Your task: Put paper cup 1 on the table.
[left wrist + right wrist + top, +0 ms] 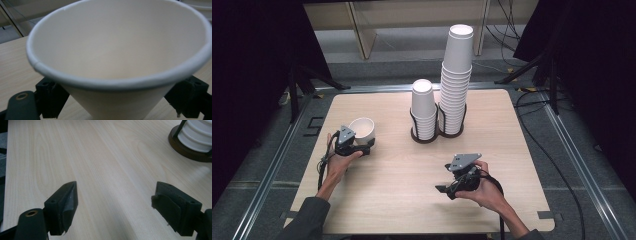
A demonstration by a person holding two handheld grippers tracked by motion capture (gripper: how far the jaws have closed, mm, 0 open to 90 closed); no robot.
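White paper cup (362,128) at left, white cup stacks (456,80) upper centre in dark brown holders (424,137), pale wood-grain worktop (402,175), black jaws.

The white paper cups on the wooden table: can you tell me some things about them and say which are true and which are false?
1. The left gripper holds a single white paper cup with its opening up. True.
2. The right gripper holds a cup too. False: its jaws stand open over bare light wooden table.
3. Two stacks of white paper cups stand in a dark holder. True.
4. The left stack is the taller one. False: the right stack rises higher.
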